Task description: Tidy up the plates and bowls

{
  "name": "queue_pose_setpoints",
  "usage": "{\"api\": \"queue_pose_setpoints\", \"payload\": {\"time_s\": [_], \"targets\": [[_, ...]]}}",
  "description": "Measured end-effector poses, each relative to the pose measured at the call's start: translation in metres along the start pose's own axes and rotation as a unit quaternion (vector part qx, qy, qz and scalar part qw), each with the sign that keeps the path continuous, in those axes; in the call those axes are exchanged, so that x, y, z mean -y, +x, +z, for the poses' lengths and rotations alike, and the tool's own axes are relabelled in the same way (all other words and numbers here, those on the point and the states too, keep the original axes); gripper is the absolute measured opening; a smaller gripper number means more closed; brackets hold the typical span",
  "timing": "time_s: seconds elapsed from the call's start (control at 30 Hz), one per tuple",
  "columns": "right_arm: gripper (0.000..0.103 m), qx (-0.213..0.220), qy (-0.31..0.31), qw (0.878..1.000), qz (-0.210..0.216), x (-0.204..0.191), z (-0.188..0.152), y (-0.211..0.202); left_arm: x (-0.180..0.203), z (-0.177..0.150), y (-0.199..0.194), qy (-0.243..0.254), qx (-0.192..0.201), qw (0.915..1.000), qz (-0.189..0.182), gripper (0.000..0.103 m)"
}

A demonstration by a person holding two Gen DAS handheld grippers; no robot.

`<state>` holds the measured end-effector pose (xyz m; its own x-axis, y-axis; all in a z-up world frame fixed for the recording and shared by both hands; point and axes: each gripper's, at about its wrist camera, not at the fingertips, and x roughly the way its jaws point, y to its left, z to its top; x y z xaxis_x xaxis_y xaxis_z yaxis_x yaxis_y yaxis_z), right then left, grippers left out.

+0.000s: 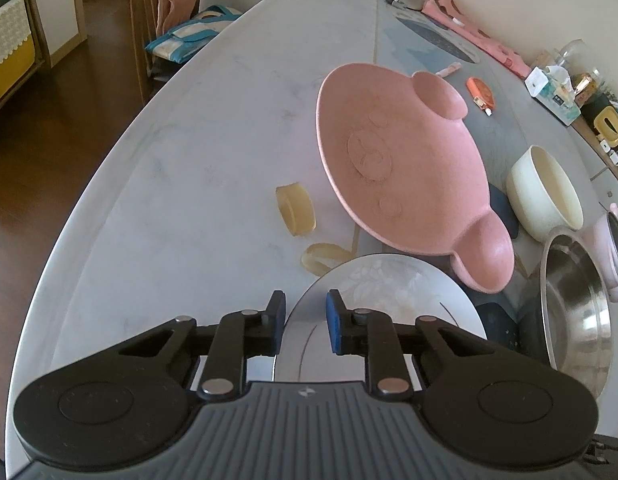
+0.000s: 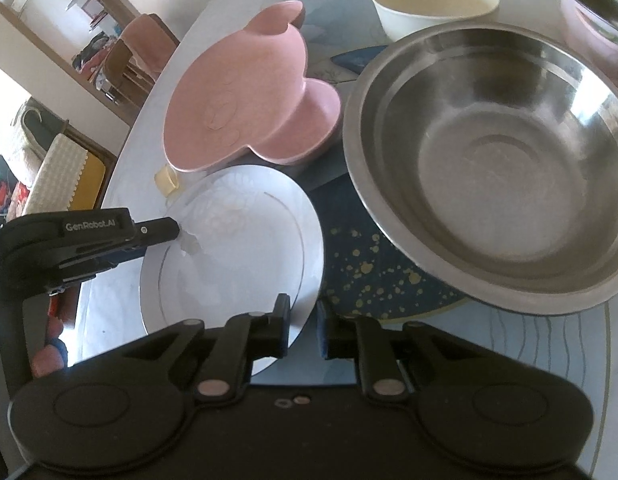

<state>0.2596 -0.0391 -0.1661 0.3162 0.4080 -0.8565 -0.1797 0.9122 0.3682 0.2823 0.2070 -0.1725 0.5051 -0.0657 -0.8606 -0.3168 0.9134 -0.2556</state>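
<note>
A white plate [image 1: 389, 300] [image 2: 237, 248] with a thin gold ring lies at the near edge of the marble table. My left gripper [image 1: 306, 312] is shut on its left rim, which runs between the blue pads; in the right wrist view it [image 2: 177, 232] reaches in from the left. My right gripper [image 2: 303, 320] is shut on the plate's near right rim. Just beyond lies a pink bear-shaped plate [image 1: 389, 152] [image 2: 237, 92]. A large steel bowl [image 1: 577, 312] [image 2: 489, 160] stands to the right, and a cream bowl [image 1: 545, 192] [image 2: 433, 0] behind it.
A pink bowl with a steel lining [image 2: 593, 20] stands at the far right. Two yellowish rings [image 1: 295, 208] [image 1: 321, 258] lie left of the plates. A dark blue speckled mat [image 2: 369, 264] lies under the steel bowl. An orange item [image 1: 481, 92] and clutter sit farther back.
</note>
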Motion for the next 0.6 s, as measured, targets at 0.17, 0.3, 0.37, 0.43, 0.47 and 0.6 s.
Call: {"api": "queue_pose_setpoints", "payload": {"time_s": [0.17,0.3,0.37,0.43,0.47,0.6], "targets": [[0.013,-0.007,-0.009,1.0,0.004,0.004,-0.003,-0.004,-0.003,-0.013,-0.007,-0.012,-0.001,0.9999,-0.001,0.018],[0.013,-0.012,-0.026,1.0,0.009,0.006,-0.012,-0.011,-0.004,-0.03,-0.017,-0.024,0.0,0.9997,0.003,0.017],[0.013,-0.014,-0.033,0.999,0.008,0.008,-0.017,-0.014,-0.003,-0.041,-0.024,-0.022,0.005,0.9997,0.004,0.017],[0.013,-0.018,-0.036,0.999,0.01,0.01,-0.021,-0.019,-0.002,-0.051,-0.031,-0.027,0.006,0.9996,0.005,0.017],[0.013,-0.02,-0.039,0.999,0.009,0.011,-0.023,-0.021,-0.001,-0.056,-0.034,-0.029,0.009,0.9995,0.004,0.017],[0.013,-0.022,-0.049,0.999,0.008,0.017,-0.03,-0.033,0.005,-0.076,-0.048,-0.034,0.015,0.9993,-0.003,0.016]]}}
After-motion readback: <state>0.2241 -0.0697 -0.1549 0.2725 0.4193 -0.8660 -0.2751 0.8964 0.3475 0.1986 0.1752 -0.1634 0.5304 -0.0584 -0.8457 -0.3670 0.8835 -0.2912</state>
